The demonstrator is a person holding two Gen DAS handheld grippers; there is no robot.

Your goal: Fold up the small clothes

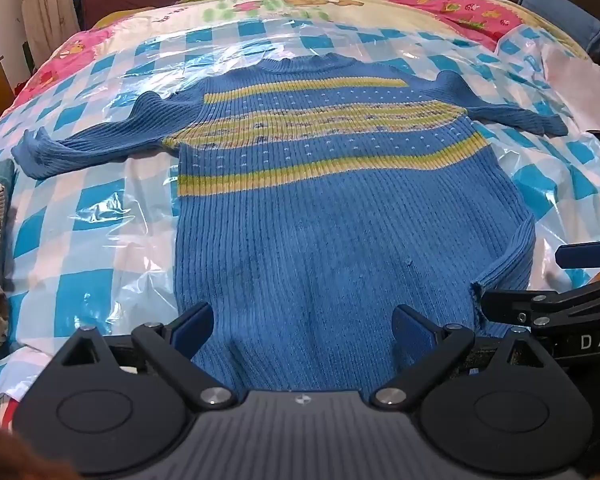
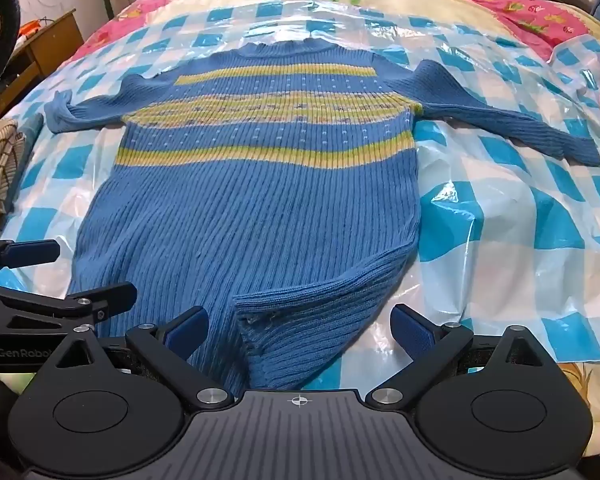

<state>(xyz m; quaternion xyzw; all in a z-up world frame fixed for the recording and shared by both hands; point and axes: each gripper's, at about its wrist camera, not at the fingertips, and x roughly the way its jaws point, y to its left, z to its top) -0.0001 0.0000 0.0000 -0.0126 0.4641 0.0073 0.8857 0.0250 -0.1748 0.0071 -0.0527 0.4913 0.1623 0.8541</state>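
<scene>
Both the left gripper (image 1: pixel 302 328) and the right gripper (image 2: pixel 300 326) stand wide apart, holding nothing, over the hem of the blue sweater (image 1: pixel 332 208), which lies flat on the checked plastic sheet (image 1: pixel 100 216). Best pinch each hem corner squarely; the right corner is already turned over. The hem edge itself hides under both grippers.

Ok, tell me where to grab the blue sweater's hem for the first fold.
Grip the blue sweater at its turned-up hem corner, coming in from the near edge with the right hand-held gripper. That corner is already curled up off the plastic sheet, so a finger can slide under it.
</scene>
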